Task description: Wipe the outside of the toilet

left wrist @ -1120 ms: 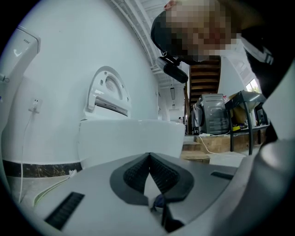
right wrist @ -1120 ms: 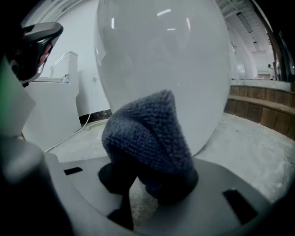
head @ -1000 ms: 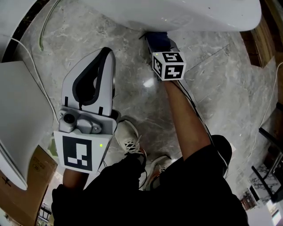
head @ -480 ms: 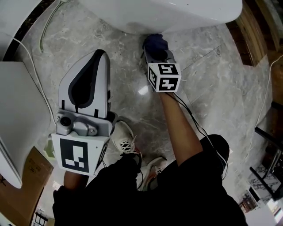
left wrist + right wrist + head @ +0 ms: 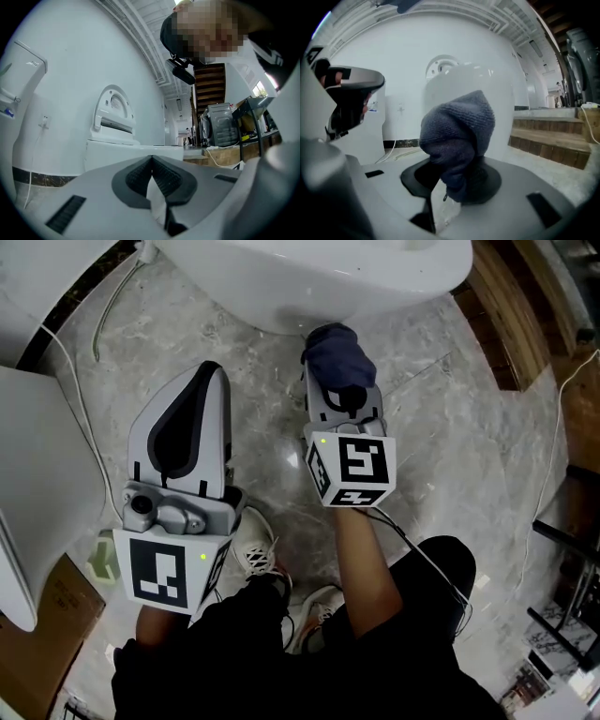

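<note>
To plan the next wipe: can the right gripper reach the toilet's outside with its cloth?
Probably yes: the right gripper, shut on the blue cloth, is close before the toilet with nothing between.

the grey veined marble floor (image 5: pixel 469 427) carries the white ceramic toilet (image 5: pixel 309 277) at top; a thin white cable (image 5: pixel 70 381) trails at left, white sneakers (image 5: pixel 255 542) stand below, a brown cardboard box (image 5: pixel 47 634) sits bottom-left.

**Tally by kind**

One toilet (image 5: pixel 309 277). One blue cloth (image 5: pixel 336 351). Two grippers: left gripper (image 5: pixel 212 373), right gripper (image 5: pixel 339 390). Two shoes (image 5: pixel 260 542). Perhaps two floor cables (image 5: pixel 67 367), though the edges of the view blur them.
</note>
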A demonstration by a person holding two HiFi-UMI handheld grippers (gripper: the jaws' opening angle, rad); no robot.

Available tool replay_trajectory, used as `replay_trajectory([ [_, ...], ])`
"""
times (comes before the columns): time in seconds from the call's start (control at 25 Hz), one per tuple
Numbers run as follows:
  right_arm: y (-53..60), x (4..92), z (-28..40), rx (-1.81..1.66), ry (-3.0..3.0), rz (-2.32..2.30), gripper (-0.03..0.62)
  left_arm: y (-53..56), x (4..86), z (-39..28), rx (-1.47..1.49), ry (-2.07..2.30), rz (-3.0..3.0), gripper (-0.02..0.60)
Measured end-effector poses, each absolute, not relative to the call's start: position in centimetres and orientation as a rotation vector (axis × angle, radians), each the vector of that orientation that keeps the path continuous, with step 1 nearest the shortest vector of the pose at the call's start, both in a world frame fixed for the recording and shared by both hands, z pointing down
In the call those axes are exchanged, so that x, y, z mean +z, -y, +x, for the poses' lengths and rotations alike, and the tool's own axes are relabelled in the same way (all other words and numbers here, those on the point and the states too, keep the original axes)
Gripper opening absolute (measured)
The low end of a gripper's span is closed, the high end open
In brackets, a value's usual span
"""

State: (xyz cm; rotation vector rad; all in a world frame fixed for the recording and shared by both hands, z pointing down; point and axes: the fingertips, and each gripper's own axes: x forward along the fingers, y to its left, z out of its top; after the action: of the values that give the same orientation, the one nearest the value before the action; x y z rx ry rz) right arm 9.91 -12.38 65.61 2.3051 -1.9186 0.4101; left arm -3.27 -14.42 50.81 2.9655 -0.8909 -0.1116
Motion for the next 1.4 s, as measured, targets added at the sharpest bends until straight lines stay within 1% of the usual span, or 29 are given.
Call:
replay_trajectory([
  [0.2, 12.2, 59.7, 7.6, 0.236, 1.987, 2.288, 0.115, 14.3, 50.1, -3.2, -0.122, 0.914, 2.970, 0.011],
  [0.44, 12.2, 54.4, 5.5, 0.176, 2.077, 2.322, 0.114, 14.1, 49.0, -3.2, -0.149, 0.938, 2.979, 0.011],
  [0.68, 12.8, 51.4, 5.5, 0.123, 2.110, 2.339, 0.114, 14.0, 48.5, -3.5, -0.164, 0.952, 2.979, 0.012],
  [1.08, 15.4, 50.8, 7.3, 0.074, 2.106, 2.339, 0.112, 14.1, 49.7, -3.1, -0.126, 0.926, 2.977, 0.011],
  [1.4, 16.4, 52.1, 6.8, 0.048, 2.098, 2.337, 0.109, 14.8, 50.0, -3.4, -0.125, 0.940, 2.970, 0.011],
])
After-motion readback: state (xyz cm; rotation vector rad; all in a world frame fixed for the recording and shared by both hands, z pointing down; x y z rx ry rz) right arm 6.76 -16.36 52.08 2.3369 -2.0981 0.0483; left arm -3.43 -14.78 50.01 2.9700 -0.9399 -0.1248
